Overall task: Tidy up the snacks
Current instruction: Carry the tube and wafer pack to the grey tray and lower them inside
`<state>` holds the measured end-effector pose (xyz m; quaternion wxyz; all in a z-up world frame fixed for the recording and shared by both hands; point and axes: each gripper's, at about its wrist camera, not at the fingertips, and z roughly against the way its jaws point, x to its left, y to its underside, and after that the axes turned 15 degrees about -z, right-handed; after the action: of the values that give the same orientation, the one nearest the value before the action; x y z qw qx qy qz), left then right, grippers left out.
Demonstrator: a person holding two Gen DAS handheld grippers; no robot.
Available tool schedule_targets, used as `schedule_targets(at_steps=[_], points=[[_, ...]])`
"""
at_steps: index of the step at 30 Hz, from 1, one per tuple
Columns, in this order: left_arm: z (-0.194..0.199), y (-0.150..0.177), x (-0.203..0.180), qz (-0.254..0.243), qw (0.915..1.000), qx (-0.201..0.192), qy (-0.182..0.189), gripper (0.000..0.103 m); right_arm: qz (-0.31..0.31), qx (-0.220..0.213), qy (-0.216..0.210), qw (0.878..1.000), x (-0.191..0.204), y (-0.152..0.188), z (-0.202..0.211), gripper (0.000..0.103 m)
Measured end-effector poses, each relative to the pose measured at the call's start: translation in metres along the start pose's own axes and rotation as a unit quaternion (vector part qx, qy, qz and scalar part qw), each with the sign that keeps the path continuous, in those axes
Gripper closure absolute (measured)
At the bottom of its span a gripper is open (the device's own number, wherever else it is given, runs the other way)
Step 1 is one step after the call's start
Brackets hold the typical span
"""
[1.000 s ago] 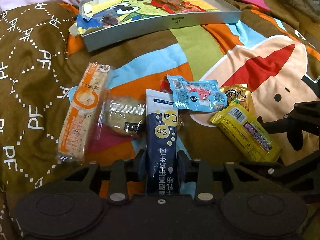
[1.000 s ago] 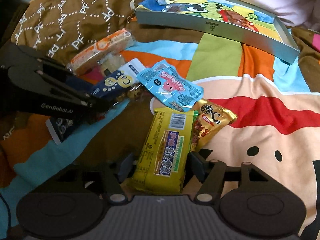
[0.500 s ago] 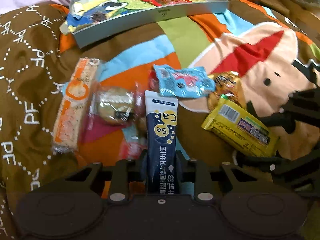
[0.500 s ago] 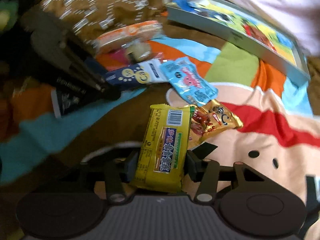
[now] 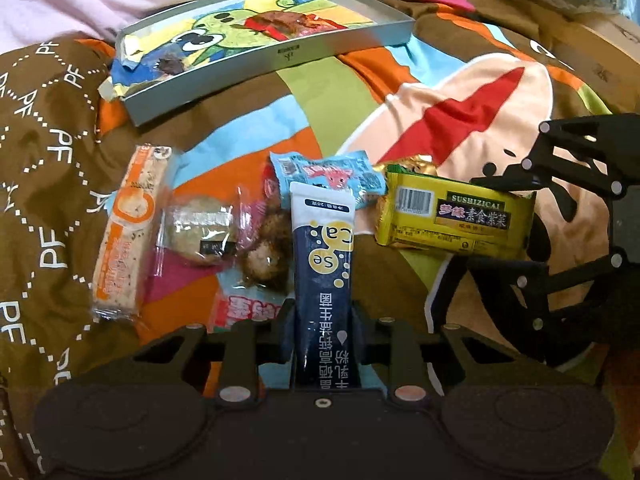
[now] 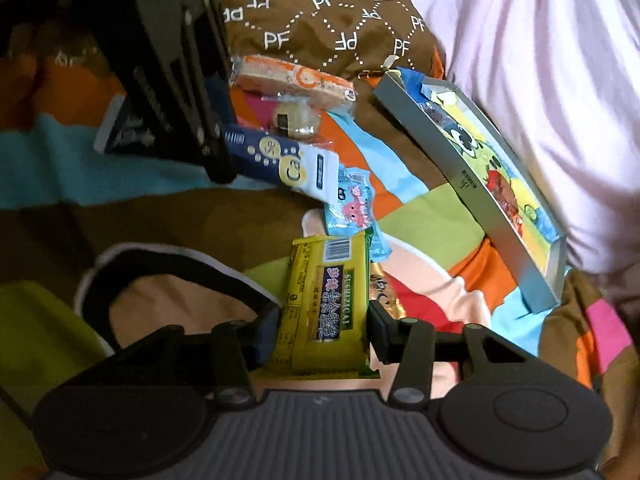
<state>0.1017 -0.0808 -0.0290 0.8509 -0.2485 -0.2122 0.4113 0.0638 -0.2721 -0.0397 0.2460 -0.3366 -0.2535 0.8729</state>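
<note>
Patterned bedspread (image 5: 248, 128), navy tube (image 5: 324, 256) lengthwise in left tool (image 5: 323, 320)

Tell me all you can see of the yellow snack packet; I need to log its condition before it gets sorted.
The yellow snack packet is a flat, glossy plastic pouch with a green crimped end, a white barcode panel near that end and a dark label reading SUSHIZICAI above Chinese characters. It looks sealed and undamaged. The right gripper is shut on its long sides near the end closest to that wrist camera, its jaws having just been closing. Its barcode end points toward the light blue packet; a gold packet lies beside it.
</note>
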Motion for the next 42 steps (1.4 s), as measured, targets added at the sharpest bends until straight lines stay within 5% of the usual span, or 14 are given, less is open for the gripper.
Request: schedule_targets(at_steps=[14, 25, 31, 42], points=[[0.002, -0.001, 0.012, 0.024, 0.9995, -0.009, -0.018, 0.073, 0.097, -0.053, 0.058, 0.992, 0.007, 0.006, 0.001, 0.053], [0.013, -0.042, 0.044, 0.067, 0.9907, -0.093, -0.074, 0.073, 0.094, -0.117, 0.120, 0.981, -0.022, -0.023, -0.008, 0.053], [0.008, -0.085, 0.083, 0.143, 0.9713, -0.137, -0.132, 0.073, 0.046, -0.150, 0.161, 0.974, -0.065, -0.066, -0.030, 0.053], [-0.013, -0.156, 0.151, 0.246, 0.9214, -0.217, -0.209, 0.073, -0.040, -0.168, 0.191, 0.966, -0.110, -0.121, -0.081, 0.052]])
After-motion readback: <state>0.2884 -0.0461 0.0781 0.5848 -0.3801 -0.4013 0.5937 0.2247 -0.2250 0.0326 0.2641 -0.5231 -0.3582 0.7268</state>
